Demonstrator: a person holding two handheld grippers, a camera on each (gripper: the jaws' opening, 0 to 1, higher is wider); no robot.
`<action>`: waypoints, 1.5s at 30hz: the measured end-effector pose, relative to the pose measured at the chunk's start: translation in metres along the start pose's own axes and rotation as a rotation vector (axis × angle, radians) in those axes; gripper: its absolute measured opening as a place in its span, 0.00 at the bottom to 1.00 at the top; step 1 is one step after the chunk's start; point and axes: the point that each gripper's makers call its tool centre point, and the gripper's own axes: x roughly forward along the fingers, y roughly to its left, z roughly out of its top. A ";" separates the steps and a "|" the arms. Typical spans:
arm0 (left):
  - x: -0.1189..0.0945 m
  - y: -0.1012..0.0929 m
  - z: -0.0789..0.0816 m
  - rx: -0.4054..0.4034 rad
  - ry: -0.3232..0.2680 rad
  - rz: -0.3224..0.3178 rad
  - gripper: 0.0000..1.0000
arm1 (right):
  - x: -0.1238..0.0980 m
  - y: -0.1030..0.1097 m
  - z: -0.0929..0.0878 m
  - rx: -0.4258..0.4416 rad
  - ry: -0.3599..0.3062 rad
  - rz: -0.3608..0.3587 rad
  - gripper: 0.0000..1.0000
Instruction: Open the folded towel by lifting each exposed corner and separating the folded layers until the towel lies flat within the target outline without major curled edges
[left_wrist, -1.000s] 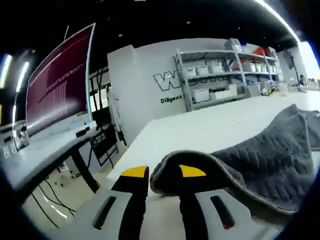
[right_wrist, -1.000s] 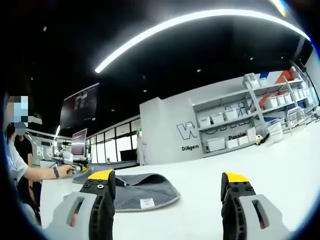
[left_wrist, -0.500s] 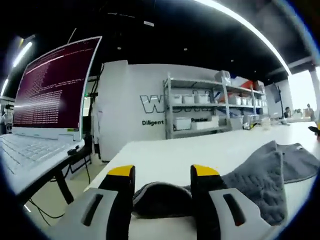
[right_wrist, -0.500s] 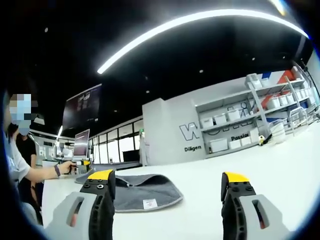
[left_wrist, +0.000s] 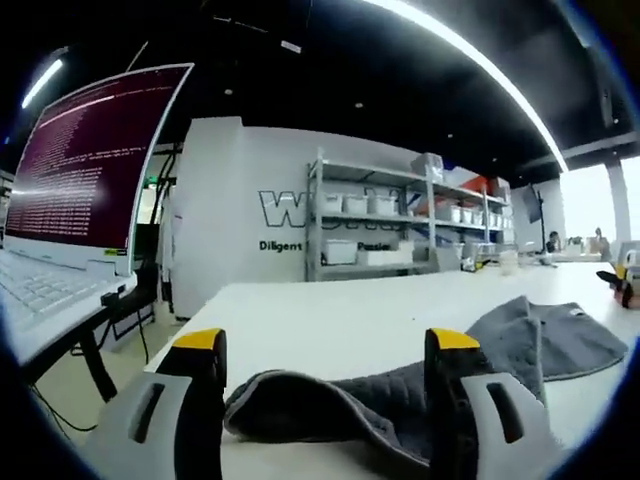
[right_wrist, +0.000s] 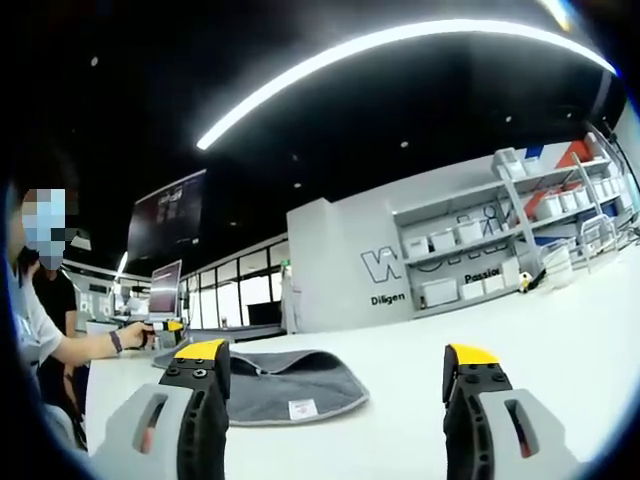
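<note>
White and bare, the counter (left_wrist: 380, 320) runs back toward metal shelving (left_wrist: 385, 225) and a lettered wall, with an open laptop (left_wrist: 70, 200) at the far left of the left gripper view. On the counter lies the grey quilted towel (left_wrist: 420, 395), and the relation that matters is with the left claw (left_wrist: 325, 345): its jaws stand spread wide, holding nothing, and a rounded, humped corner of the towel sits directly between them, low and just ahead. From that corner the towel's length runs away to the right, rising into a loose fold and ending in a flatter flap, so it is not yet lying flat. In the right gripper view the towel (right_wrist: 290, 385) lies flat behind and just right of the right claw's left jaw, its far end near a person's hand (right_wrist: 135, 338) holding a gripper. The right claw (right_wrist: 335, 355) is likewise spread and empty, with bare counter between its jaws. By my judgement the left claw is the nearer one for the humped corner, needing only a short forward reach, while the right claw would have to swing left.
</note>
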 end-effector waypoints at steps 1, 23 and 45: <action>0.001 -0.001 -0.001 -0.014 0.002 -0.010 0.85 | 0.000 0.000 0.000 0.000 0.000 0.001 0.90; 0.006 -0.026 -0.013 -0.019 0.059 -0.100 0.99 | 0.005 0.007 -0.006 -0.026 0.049 0.026 0.98; -0.003 -0.061 0.001 0.024 0.054 -0.267 0.99 | 0.053 0.112 -0.073 -0.187 0.399 0.265 0.99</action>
